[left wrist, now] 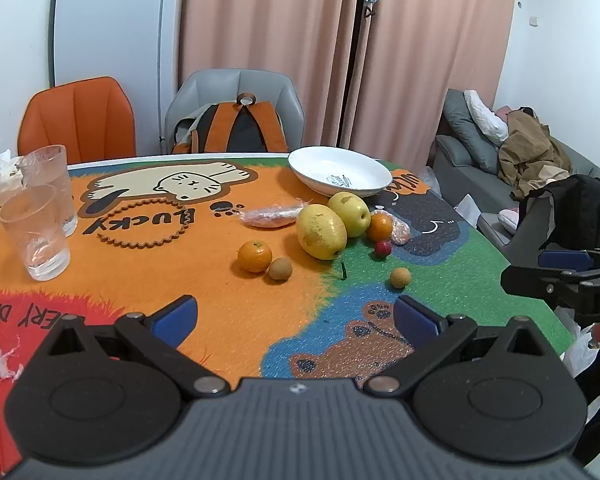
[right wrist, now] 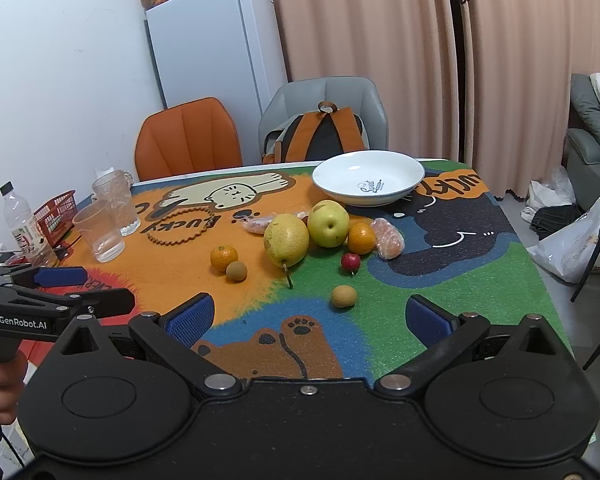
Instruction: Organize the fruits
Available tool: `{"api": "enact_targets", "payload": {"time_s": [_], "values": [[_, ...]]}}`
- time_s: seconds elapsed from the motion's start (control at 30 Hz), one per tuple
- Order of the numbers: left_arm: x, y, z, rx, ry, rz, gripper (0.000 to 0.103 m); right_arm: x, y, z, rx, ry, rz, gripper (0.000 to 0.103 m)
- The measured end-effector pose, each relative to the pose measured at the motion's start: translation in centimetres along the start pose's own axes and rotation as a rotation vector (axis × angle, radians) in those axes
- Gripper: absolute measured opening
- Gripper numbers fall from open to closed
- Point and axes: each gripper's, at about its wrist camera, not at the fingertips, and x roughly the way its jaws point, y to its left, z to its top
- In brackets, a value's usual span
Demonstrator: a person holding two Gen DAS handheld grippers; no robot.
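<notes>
Both tools were held wide apart and empty above the near edge of the bench [right wrist: 452, 292]: the left tool [left wrist: 296, 316] over the orange part of the mat, the right tool [right wrist: 308, 320] over the bear print. Fruit was seen loose mid-bench (none in the dish): two yellow pears [right wrist: 286, 240] touching, two oranges [right wrist: 224, 258], two brown longans [right wrist: 344, 296], a small red fruit [right wrist: 351, 262]. Behind them, a white plate [right wrist: 368, 178] was left bare.

- Home dining-living room
- Pink floor-length curtains [right wrist: 380, 60]
- White fridge [right wrist: 216, 40]
- Cartoon-mat table [right wrist: 440, 280] with padded chairs [right wrist: 188, 136]
- Grey sofa [left wrist: 472, 160] alongside
</notes>
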Motion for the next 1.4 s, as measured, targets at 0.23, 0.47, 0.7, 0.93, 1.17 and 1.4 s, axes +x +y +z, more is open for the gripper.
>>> {"api": "enact_targets", "payload": {"time_s": [0.23,0.47,0.7,0.93,1.17,1.4], "values": [[0.6,-0.6,-0.2,0.003,0.003,-0.006,0.103,0.5,-0.5,-0.2,0.012,0.007,0.020,0.103],[2.3,-0.4,-0.7,-0.012,0.000,0.008,0.103,1.7,-1.2,-0.8,0.009,0.004,0.025,0.103],[4.4,-0.1,-0.8,-0.022,0.000,-0.003,0.102,3.5,-2.0,-1.3,0.016,0.003,0.035,0.095],[6.4,-0.2,-0.5,-0.013,-0.006,-0.012,0.093,5.9,-3.0,-1.5,0.062,0.041,0.064,0.073],[8.9,-0.1,0.1,-0.022,0.009,-0.020,0.075,8.2,-4.1,-1.7,0.098,0.068,0.079,0.057],[11.7,-0.1,0.2,-0.027,0.042,-0.016,0.067,10.4,-5.0,-1.5,0.124,0.092,0.090,0.050]]}}
